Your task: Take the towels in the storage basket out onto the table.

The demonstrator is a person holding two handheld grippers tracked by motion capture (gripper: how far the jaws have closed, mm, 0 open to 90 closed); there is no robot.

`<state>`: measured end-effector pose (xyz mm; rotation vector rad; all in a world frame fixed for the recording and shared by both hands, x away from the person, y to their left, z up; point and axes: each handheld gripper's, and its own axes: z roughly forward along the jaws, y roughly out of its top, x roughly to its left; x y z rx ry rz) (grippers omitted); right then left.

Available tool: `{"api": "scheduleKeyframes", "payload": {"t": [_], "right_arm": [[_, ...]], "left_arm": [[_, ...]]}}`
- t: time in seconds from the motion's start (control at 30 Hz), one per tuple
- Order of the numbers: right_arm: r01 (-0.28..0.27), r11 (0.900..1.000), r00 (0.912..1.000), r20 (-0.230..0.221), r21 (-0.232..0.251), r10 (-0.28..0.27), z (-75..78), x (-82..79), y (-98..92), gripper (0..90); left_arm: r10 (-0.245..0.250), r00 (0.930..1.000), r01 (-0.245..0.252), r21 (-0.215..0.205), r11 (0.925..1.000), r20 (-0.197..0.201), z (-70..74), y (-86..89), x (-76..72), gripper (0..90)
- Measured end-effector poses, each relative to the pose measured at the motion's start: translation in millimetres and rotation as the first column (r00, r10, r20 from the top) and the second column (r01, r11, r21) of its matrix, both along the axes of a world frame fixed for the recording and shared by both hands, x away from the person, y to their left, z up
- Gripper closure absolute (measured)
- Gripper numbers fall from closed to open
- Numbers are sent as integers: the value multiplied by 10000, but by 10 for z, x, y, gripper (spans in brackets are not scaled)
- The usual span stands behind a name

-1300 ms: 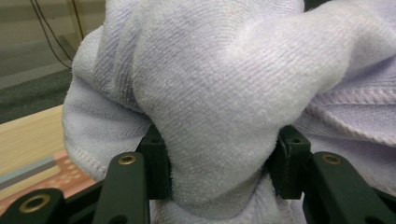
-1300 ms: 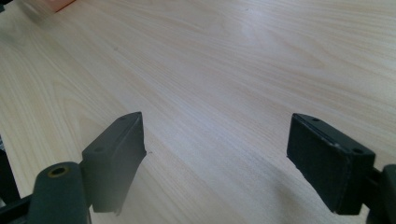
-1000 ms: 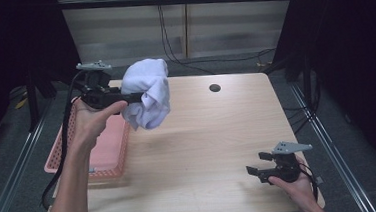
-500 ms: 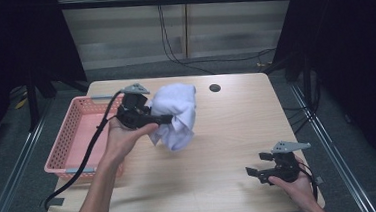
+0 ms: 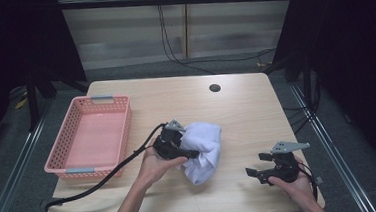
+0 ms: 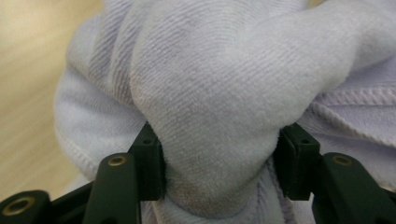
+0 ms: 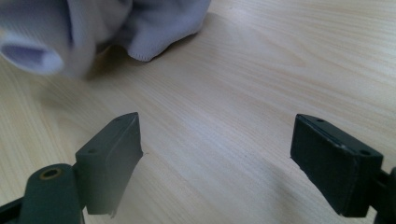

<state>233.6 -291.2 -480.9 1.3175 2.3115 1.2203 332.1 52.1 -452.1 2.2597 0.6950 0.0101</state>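
A crumpled white cloth (image 5: pixel 204 150) lies on the wooden table (image 5: pixel 246 112) near its middle. My left gripper (image 5: pixel 192 153) lies low against the cloth's left side, with a thick fold (image 6: pixel 224 93) bulging between its pads (image 6: pixel 152 165). Both pads still touch the fold, though the jaws have just been opening. Near the front right of the table, my right gripper (image 5: pixel 256 164) rests in the person's hand. Its jaws stand open over bare wood (image 7: pixel 215 149) after widening slightly. The cloth's edge (image 7: pixel 140 28) lies a short way ahead of them.
A pink plastic basket (image 5: pixel 80 168) with nothing in it sits at the table's left edge. The left gripper's black cable (image 5: pixel 106 179) trails across the front left of the table. A small round hole (image 5: pixel 215 88) marks the far side.
The left hand has carried the cloth from above the basket down and to the right, onto the middle of the table. The right gripper has stayed in place.
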Motion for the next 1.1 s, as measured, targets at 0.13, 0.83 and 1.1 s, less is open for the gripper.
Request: {"api": "scheduleKeyframes", "payload": {"t": [0.13,0.83,1.1], "right_arm": [[-27,10000,10000,-28,-95,27,-6,8,20,161],[-1459,9888,9831,1166,318,1413,516,195,597,241],[-3277,9444,9405,1041,264,3234,621,542,1356,416]], "left_arm": [[-431,9990,432,213,9988,-76,-210,-64,-39,343],[27,9998,-7,-925,9957,216,100,660,-418,267],[703,9967,-760,-1592,9843,-413,-123,888,-526,605]]}}
